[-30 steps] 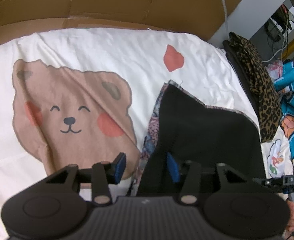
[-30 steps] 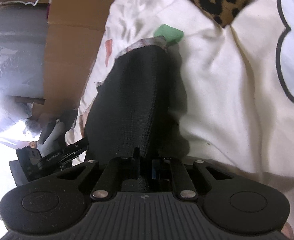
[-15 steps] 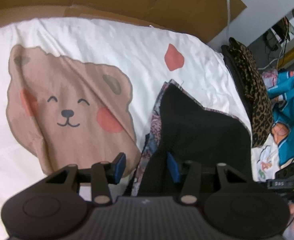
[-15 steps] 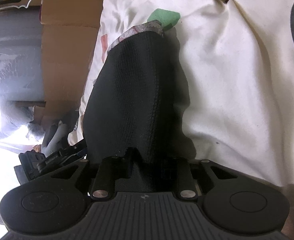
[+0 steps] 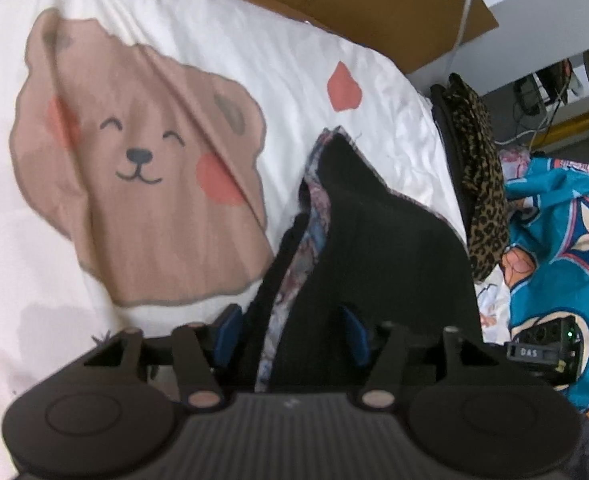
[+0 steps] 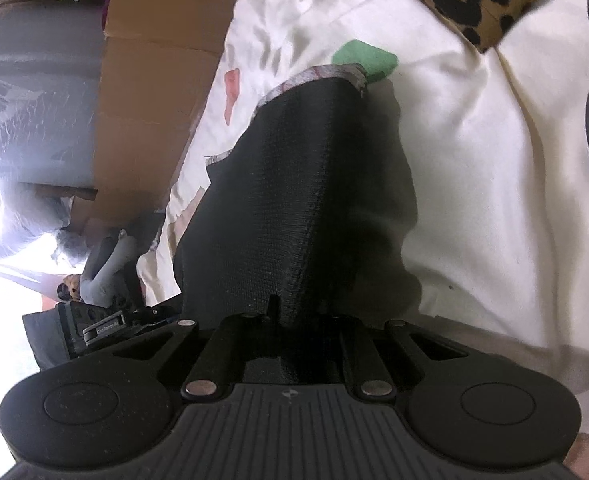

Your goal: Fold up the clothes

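bedsheet point(image 5: 254, 60) | left tool point(image 5: 290, 330) opening astride black garment point(image 5: 374, 240) | right tool point(image 6: 294, 336) closing on it

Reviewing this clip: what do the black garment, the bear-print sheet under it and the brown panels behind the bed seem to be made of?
Black garment: looks like a matte knit or textured weave, since a fine grid shows on its surface; its printed edge suggests a patterned reverse side. Bear-print sheet: soft woven fabric, probably cotton, matte and creased. Brown panels: corrugated cardboard by the look, dull brown with fold lines.
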The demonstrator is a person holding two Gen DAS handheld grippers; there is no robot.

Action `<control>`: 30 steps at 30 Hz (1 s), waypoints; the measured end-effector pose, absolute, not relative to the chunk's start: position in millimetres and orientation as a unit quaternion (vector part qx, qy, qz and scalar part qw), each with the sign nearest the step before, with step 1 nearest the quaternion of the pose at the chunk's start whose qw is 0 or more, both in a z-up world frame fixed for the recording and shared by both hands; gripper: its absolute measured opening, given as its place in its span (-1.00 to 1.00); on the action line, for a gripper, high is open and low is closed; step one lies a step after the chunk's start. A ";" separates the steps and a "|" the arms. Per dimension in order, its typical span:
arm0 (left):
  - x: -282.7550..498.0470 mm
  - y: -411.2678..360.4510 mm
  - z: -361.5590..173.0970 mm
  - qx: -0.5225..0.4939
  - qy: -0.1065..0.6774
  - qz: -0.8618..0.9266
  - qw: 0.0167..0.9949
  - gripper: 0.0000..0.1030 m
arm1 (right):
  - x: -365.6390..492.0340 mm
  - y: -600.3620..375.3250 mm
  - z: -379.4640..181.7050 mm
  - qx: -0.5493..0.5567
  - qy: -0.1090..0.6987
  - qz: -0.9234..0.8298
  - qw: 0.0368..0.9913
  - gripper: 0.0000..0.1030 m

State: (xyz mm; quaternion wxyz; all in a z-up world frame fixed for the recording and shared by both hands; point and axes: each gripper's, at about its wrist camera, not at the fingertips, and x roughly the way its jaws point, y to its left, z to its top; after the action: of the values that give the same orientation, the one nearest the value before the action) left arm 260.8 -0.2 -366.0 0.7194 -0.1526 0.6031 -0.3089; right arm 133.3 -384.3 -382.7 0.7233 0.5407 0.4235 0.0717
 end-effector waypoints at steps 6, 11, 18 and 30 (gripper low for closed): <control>253.7 -3.5 -370.0 -0.166 0.610 -0.315 0.709 0.07 | 133.9 -396.0 -378.1 0.536 0.419 0.072 0.729 -0.87; 242.3 -14.5 -370.8 -0.158 0.616 -0.331 0.698 0.05 | 142.2 -412.6 -375.2 0.522 0.426 0.069 0.736 -0.87; 241.0 -15.5 -366.2 -0.159 0.619 -0.328 0.696 0.01 | 148.7 -421.2 -375.0 0.511 0.430 0.070 0.741 -0.87; 264.6 -25.5 -374.5 -0.212 0.622 -0.311 0.687 0.57 | 148.6 -418.4 -378.7 0.511 0.437 0.065 0.737 -0.87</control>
State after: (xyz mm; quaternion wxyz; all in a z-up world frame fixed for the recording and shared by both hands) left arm 264.6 -25.5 -374.5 0.6868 -0.2121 0.6220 -0.3107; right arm 148.6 -418.4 -378.7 0.7371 0.5115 0.4369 0.0651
